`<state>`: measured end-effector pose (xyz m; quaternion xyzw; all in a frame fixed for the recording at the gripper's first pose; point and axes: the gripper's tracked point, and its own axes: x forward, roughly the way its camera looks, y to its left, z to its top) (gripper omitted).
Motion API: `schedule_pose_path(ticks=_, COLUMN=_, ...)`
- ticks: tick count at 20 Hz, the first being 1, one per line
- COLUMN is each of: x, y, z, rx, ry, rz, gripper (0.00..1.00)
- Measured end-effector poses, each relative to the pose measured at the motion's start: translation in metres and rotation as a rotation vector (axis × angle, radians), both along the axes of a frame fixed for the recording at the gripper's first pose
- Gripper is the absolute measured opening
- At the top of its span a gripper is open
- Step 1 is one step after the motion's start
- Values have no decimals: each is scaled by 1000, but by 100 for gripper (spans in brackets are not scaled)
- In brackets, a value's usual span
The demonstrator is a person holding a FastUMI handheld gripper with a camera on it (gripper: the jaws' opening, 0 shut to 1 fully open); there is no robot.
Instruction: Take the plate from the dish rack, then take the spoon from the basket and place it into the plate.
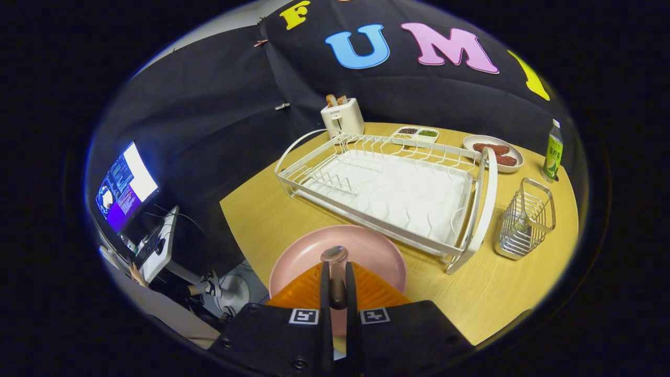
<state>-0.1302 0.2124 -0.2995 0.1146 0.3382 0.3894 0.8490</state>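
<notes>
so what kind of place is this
Most likely a staged kitchen booth for recording, not a real kitchen: a dish rack, toaster and pink plate sit on a wooden table against black cloth, with a laptop alongside. The hand-held gripper is shut on the spoon over the plate.

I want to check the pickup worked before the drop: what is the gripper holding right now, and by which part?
The gripper fingers are shut on the brown spoon, gripping its handle, with the rounded end poking out ahead over the round pink plate.
</notes>
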Motion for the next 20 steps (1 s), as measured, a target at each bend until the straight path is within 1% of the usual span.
schedule_pose_path(ticks=1, x=0, y=-2, z=-3, rx=-7, ry=5, rz=6, gripper=14)
schedule_pose_path(ticks=4, x=4, y=-5, z=-12, rx=-50, ry=-22, rz=3, gripper=19)
schedule_pose_path(ticks=5, x=5, y=-4, z=-15, rx=-51, ry=-23, rz=4, gripper=19)
schedule_pose_path(ticks=7, x=5, y=-7, z=-14, rx=-53, ry=-22, rz=-3, gripper=31)
schedule_pose_path(ticks=9, x=7, y=-8, z=-11, rx=-46, ry=-12, rz=-14, gripper=40)
schedule_pose_path(ticks=10, x=9, y=-10, z=-7, rx=-39, ry=-10, rz=-20, gripper=52)
schedule_pose_path(ticks=11, x=11, y=-12, z=-2, rx=-33, ry=-16, rz=-29, gripper=57)
schedule_pose_path(ticks=12, x=13, y=-14, z=1, rx=-33, ry=-20, rz=-35, gripper=70)
schedule_pose_path(ticks=15, x=24, y=-24, z=10, rx=-31, ry=-28, rz=-67, gripper=83)
schedule_pose_path(ticks=16, x=29, y=-31, z=19, rx=-26, ry=-40, rz=-87, gripper=88)
schedule_pose_path(ticks=17, x=36, y=-37, z=28, rx=-27, ry=-59, rz=-111, gripper=91)
schedule_pose_path(ticks=18, x=44, y=-45, z=37, rx=-29, ry=-79, rz=-131, gripper=98)
schedule_pose_path(ticks=19, x=55, y=-53, z=48, rx=-33, ry=-105, rz=-160, gripper=100)
schedule_pose_path(ticks=20, x=65, y=-63, z=56, rx=-40, ry=-126, rz=-195, gripper=99)
